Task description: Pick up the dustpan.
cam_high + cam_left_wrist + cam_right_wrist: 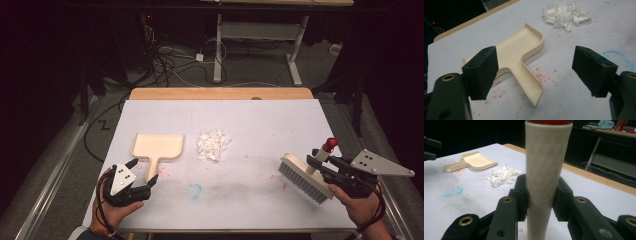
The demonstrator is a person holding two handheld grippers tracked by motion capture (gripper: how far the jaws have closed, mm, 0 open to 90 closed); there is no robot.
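Showing a white-covered table (260, 115) with a sweeping set laid out: a cream dustpan (157, 146) lies flat toward the left side, its handle pointing at the near edge, and a small pile of white paper shreds (213, 144) sits just beside it, near the middle of the table. The left gripper (534, 72) hovers at the near left corner with its jaws spread wide, holding nothing, the dustpan handle lying between and below them. The right gripper (327, 167), near the right edge, is clamped on the cream handle (545, 175) of a brush (305, 176), which has a red cap at its tip; the bristles tilt down toward the table.

Handling, as judged: the dustpan looks like thin, stiff, light plastic, so it may slide or tip when pushed; the narrow handle is the natural place to grip, pinched across its raised sides. The shreds are very light and loose and will scatter under a fast stroke. The round brush handle may twist in the jaws unless held firmly.
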